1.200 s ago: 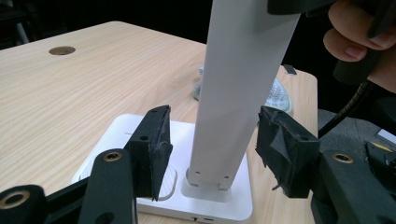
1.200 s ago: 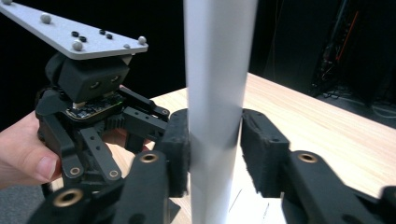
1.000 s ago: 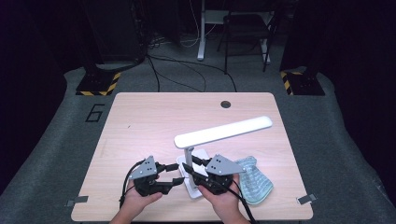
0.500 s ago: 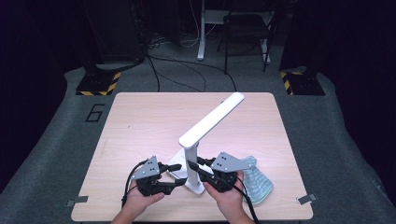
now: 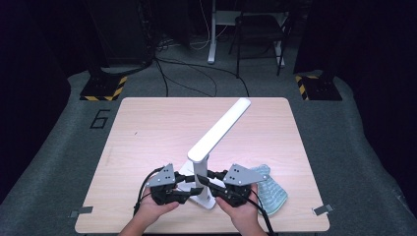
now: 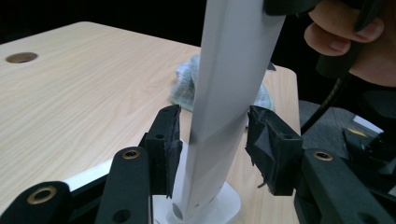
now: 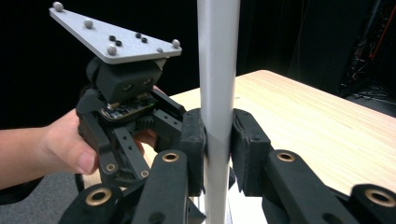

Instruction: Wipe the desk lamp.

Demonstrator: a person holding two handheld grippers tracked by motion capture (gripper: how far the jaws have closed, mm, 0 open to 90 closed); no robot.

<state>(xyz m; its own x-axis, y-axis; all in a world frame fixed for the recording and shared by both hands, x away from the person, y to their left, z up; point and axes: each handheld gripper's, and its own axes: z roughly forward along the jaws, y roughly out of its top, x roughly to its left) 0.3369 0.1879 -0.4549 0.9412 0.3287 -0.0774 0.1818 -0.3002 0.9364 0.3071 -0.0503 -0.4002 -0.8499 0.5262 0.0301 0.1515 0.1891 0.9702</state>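
A wooden table [image 5: 147, 128] carries a white desk lamp [image 5: 219, 130] whose flat base [image 5: 204, 199] sits near the front edge, at about six o'clock from the table's middle. From the base a short post [image 7: 217, 93] rises, and the long lamp arm slants away from it toward one o'clock. A pale blue cloth [image 5: 270, 191] lies bunched at three o'clock from the base, close beside it but apart.

The right gripper [image 7: 217, 144], at the post's four o'clock side in the high view, has its pads pressed together on the post, pinching it; this grip probably steadies the lamp so that the base does not slide or tip while the arm is set. The left gripper [image 6: 215, 140] comes in from eight o'clock. Its jaws have just been closing and now bracket the post with the post between them; the near pad [image 6: 170, 135] stands just beside the white surface and the far pad [image 6: 264, 140] shows a narrow gap, so no pinch is made yet.

Relative to both tools, the post stands upright between the jaws, low down, just above the base.
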